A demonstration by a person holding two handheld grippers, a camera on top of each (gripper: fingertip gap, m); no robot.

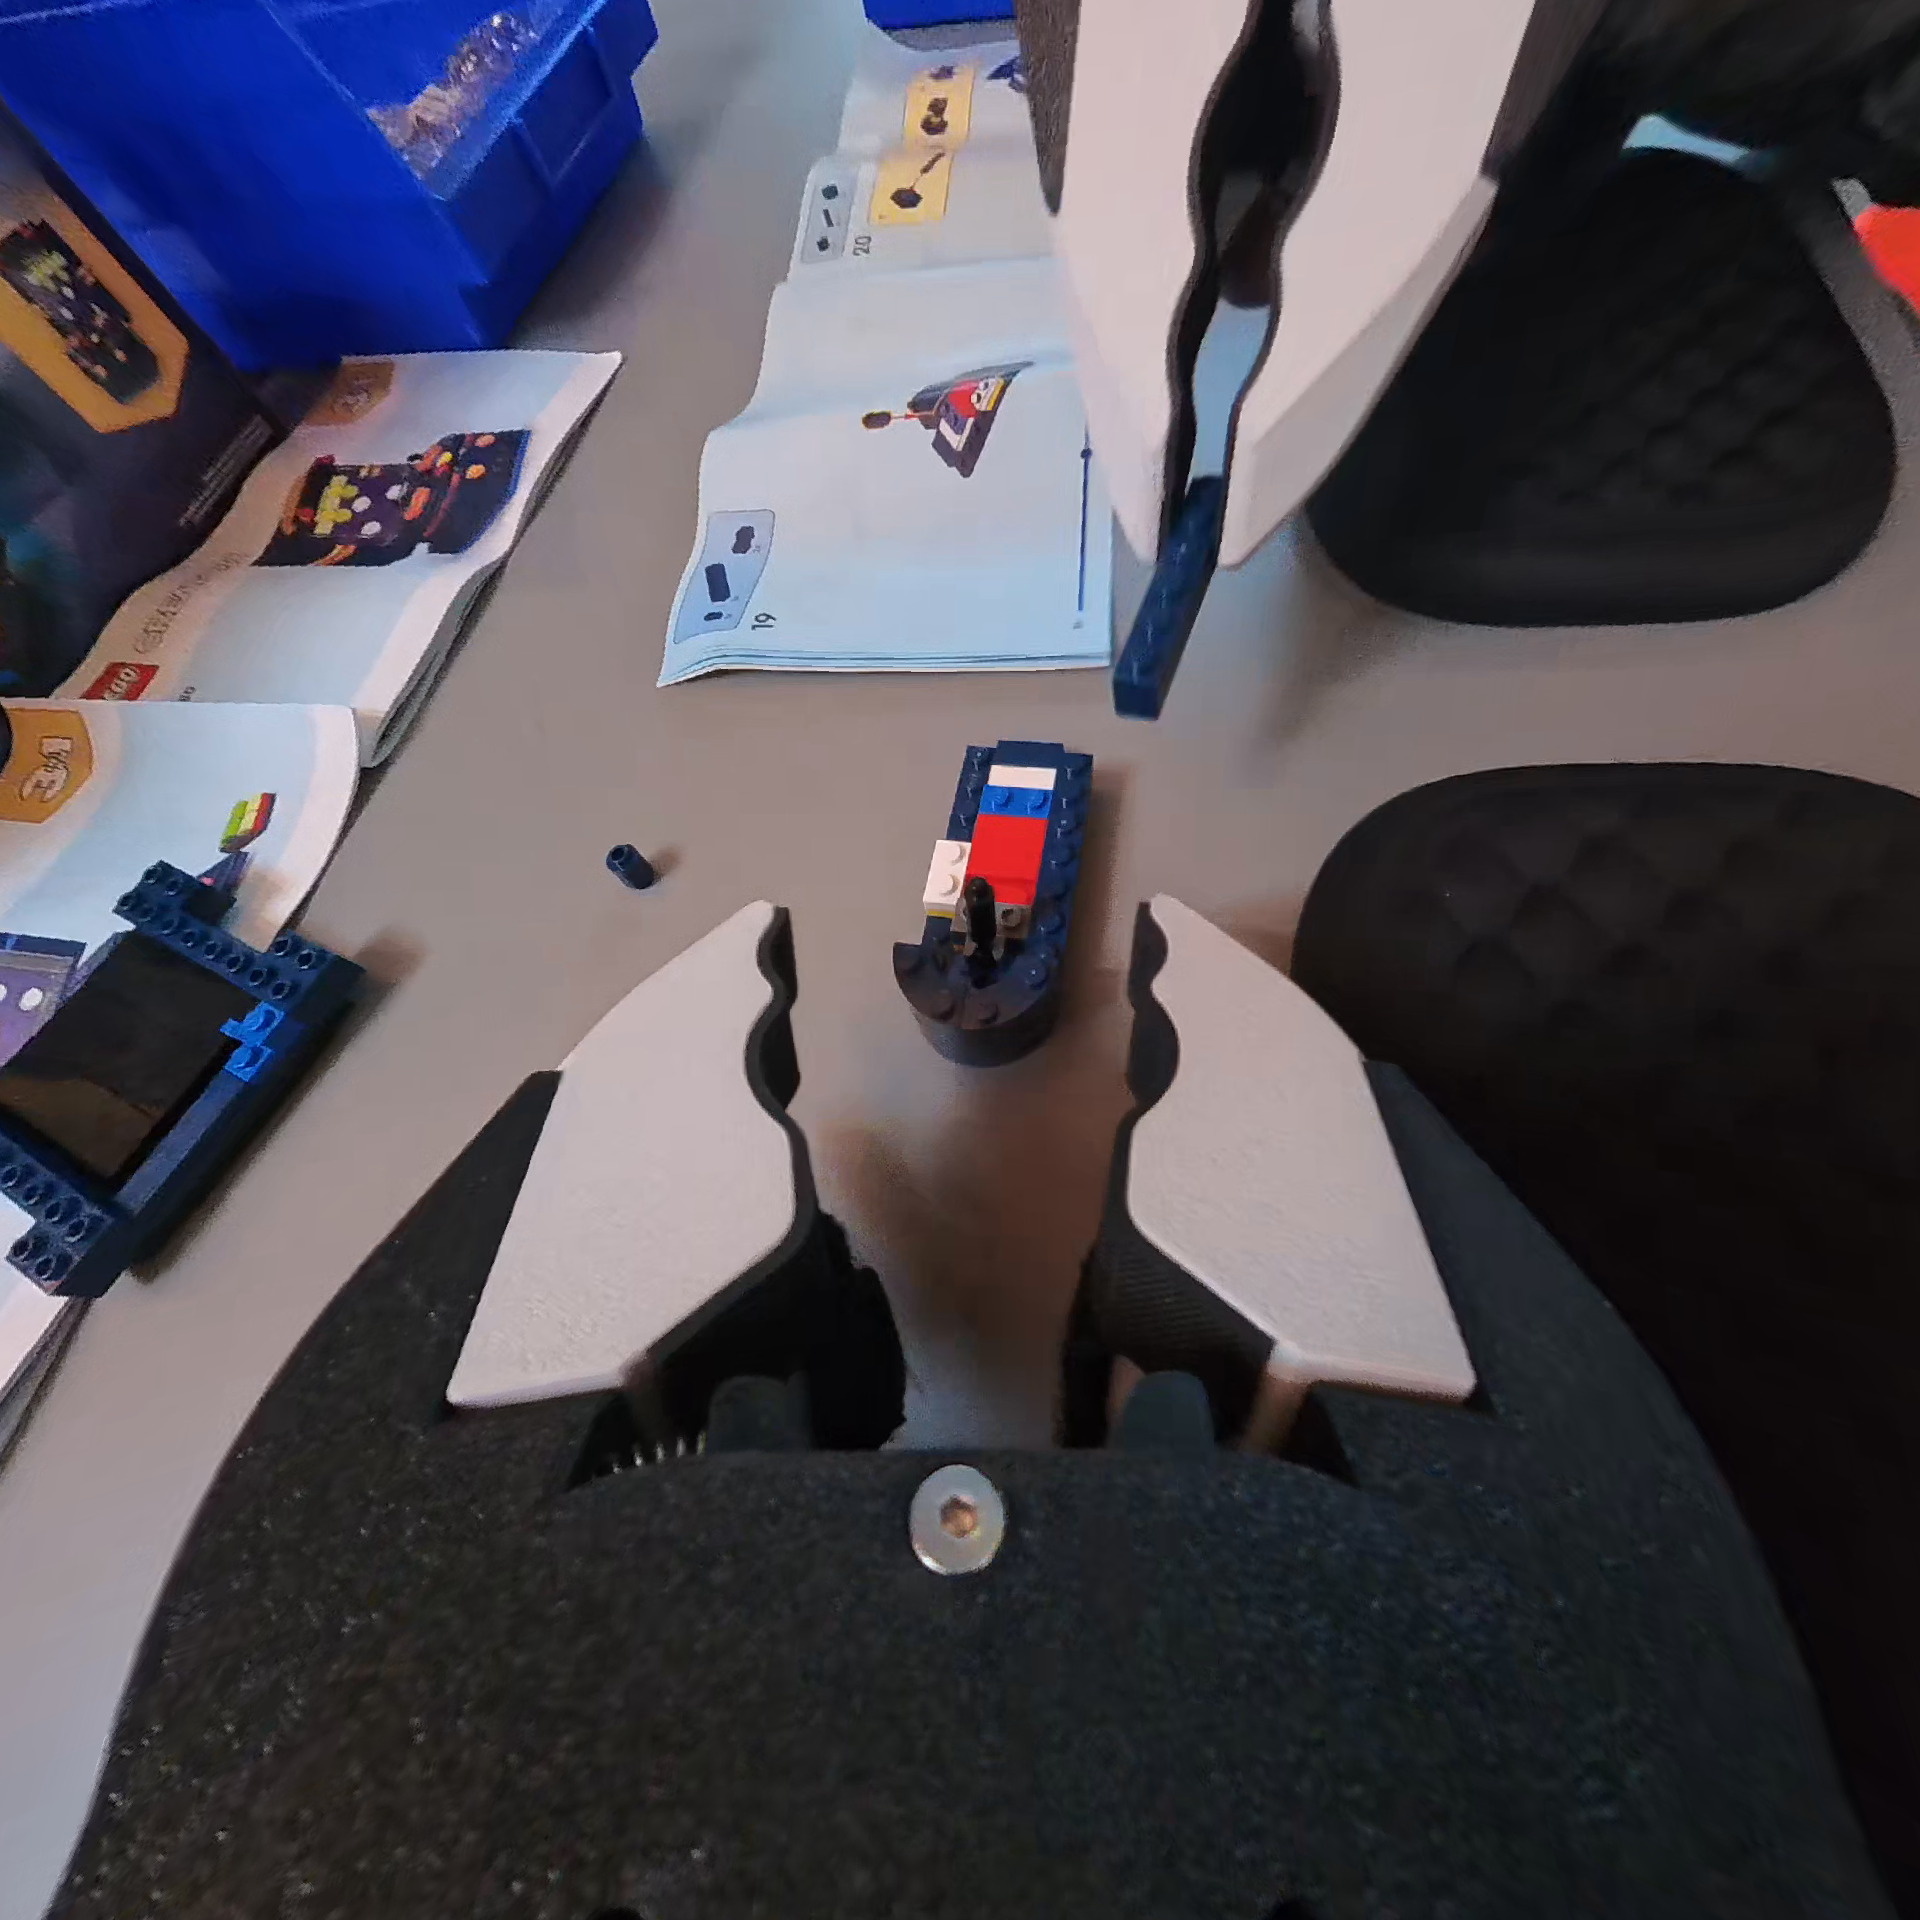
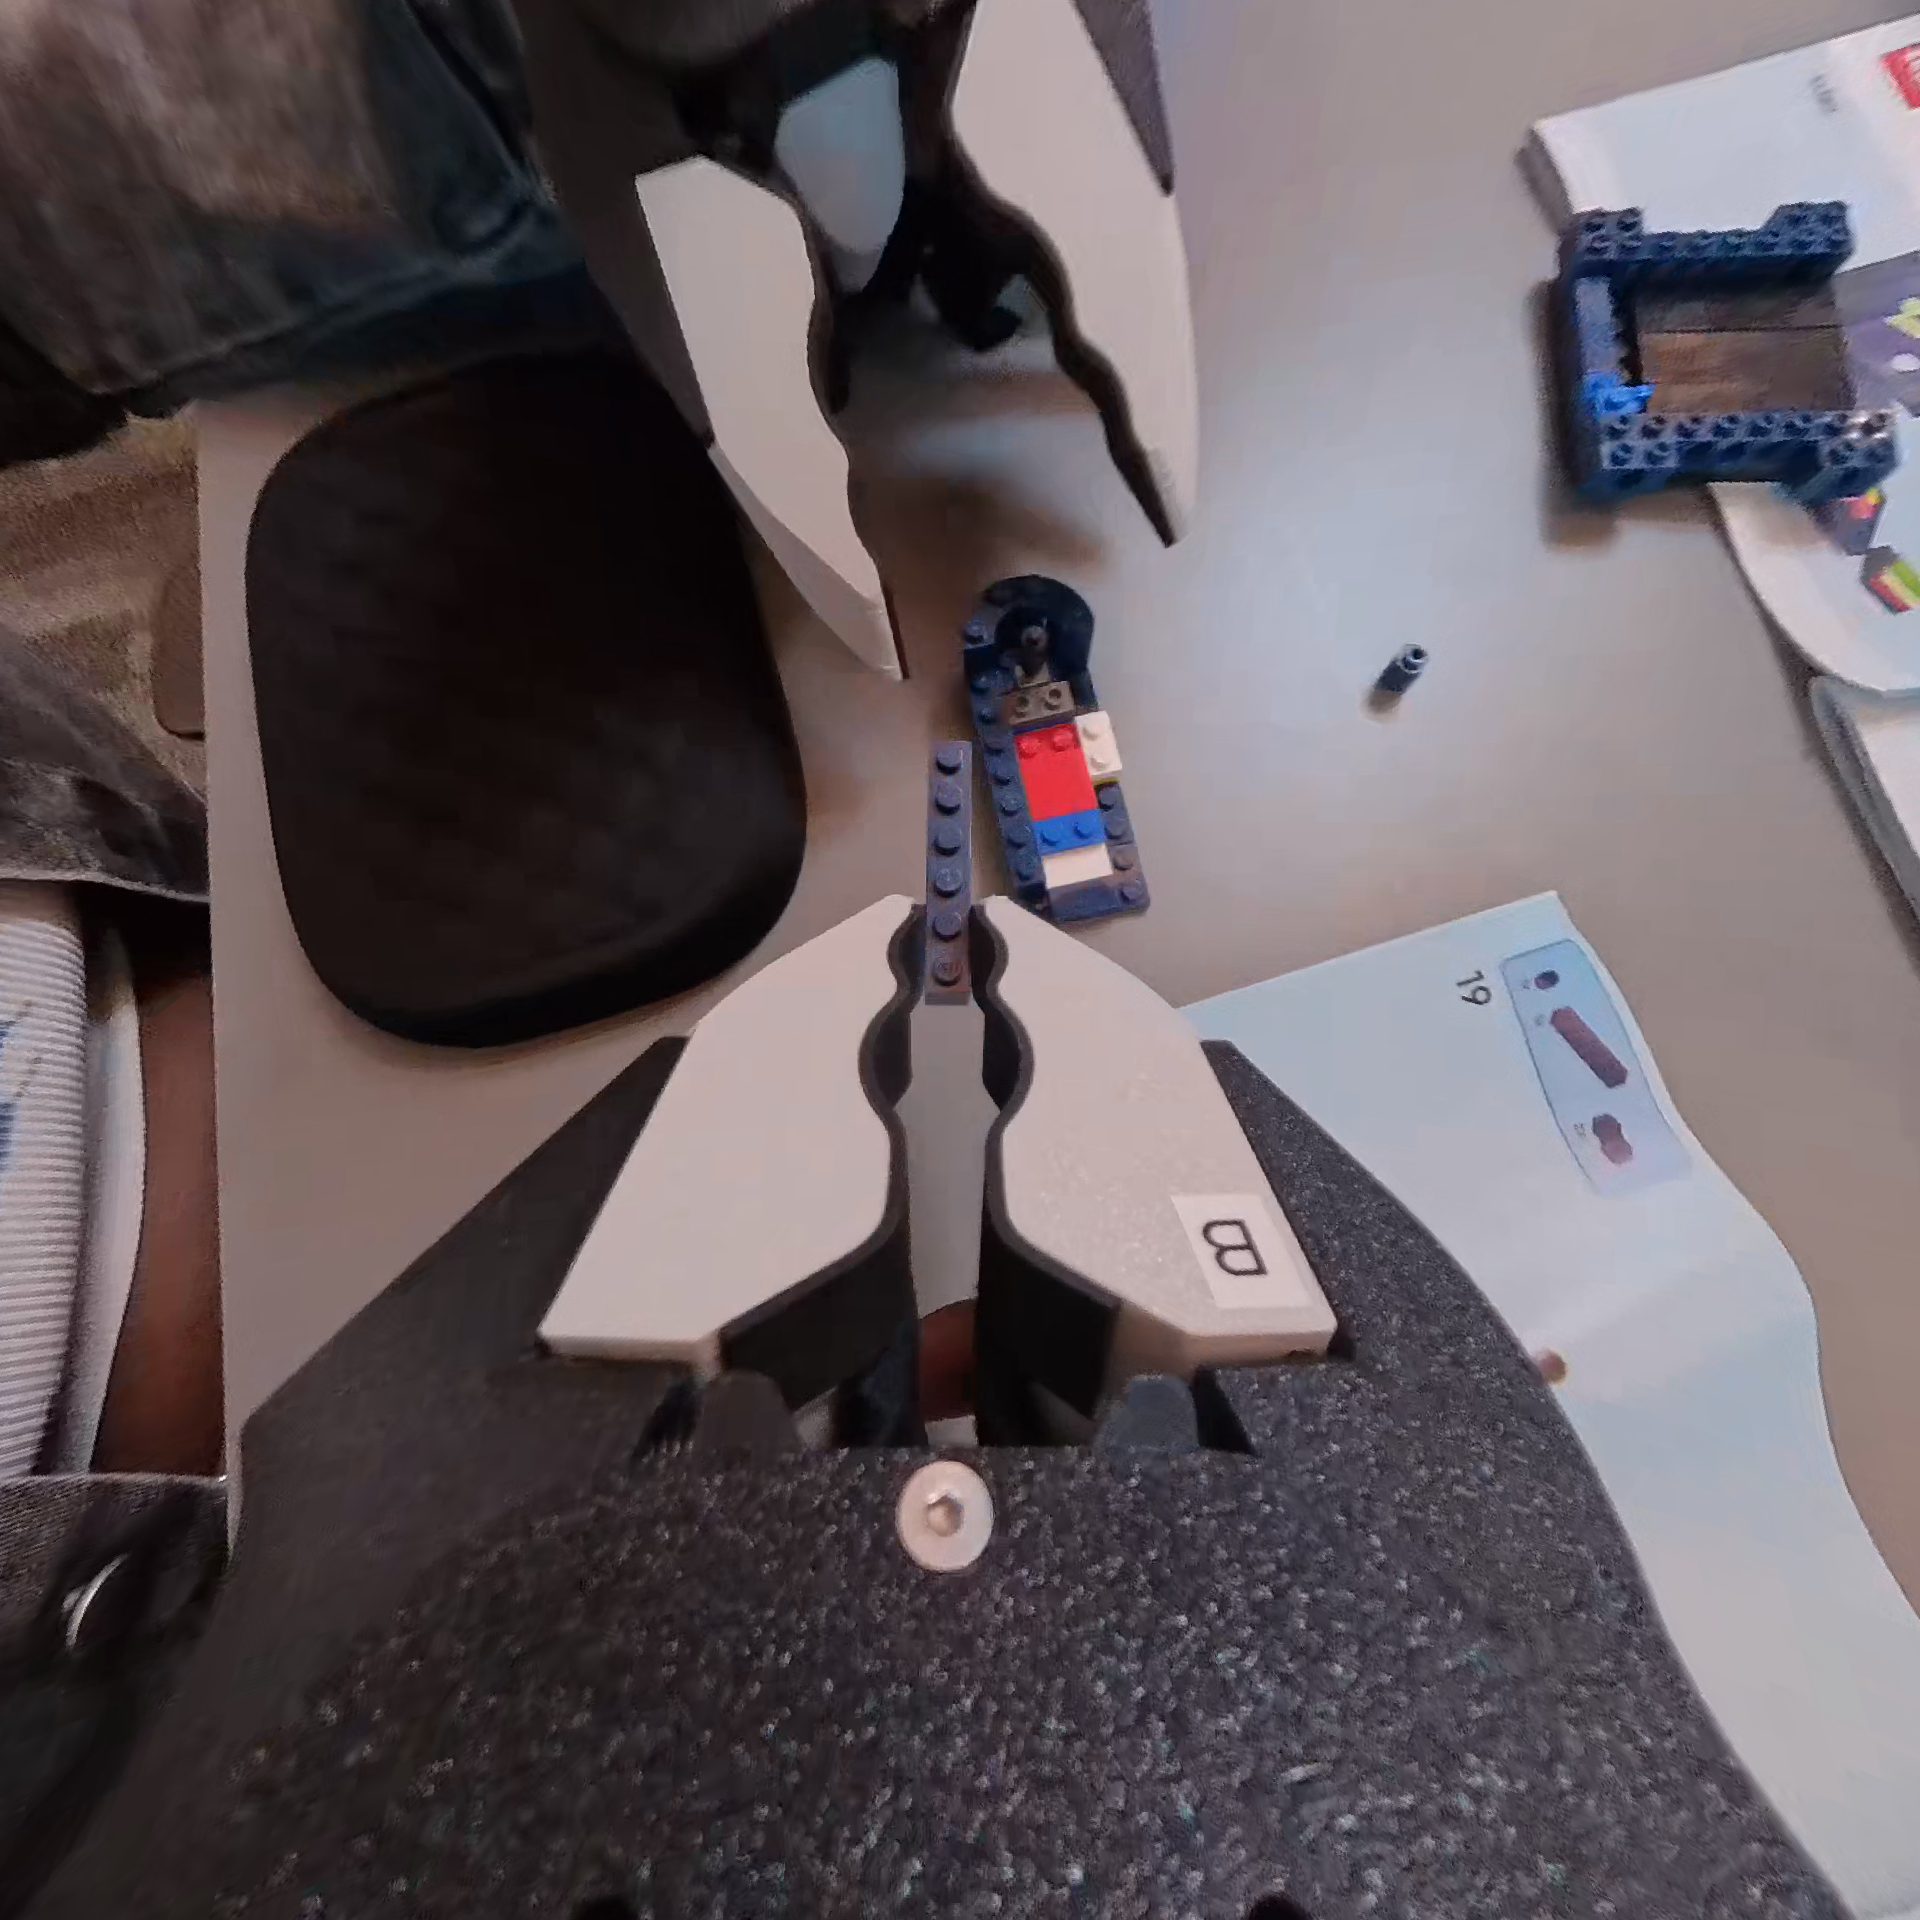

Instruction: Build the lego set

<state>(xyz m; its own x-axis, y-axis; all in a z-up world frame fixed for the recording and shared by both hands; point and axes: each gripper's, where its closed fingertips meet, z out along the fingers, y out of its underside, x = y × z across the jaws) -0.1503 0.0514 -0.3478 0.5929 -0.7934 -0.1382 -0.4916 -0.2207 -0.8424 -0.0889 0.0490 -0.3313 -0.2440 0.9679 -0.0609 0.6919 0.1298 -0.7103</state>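
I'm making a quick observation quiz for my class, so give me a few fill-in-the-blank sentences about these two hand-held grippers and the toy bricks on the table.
1. The right hand-held gripper grips a long dark blue ____ by one end.
2. The left hand-held gripper is ____, with the small brick model standing untouched just ahead of its fingertips.
3. The model's largest coloured patch is ____.
4. A small dark tube piece lies loose on the ____.

Missing words: plate; open; red; table

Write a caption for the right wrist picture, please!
Right gripper pinches a long dark-blue brick plate beside a small brick boat.
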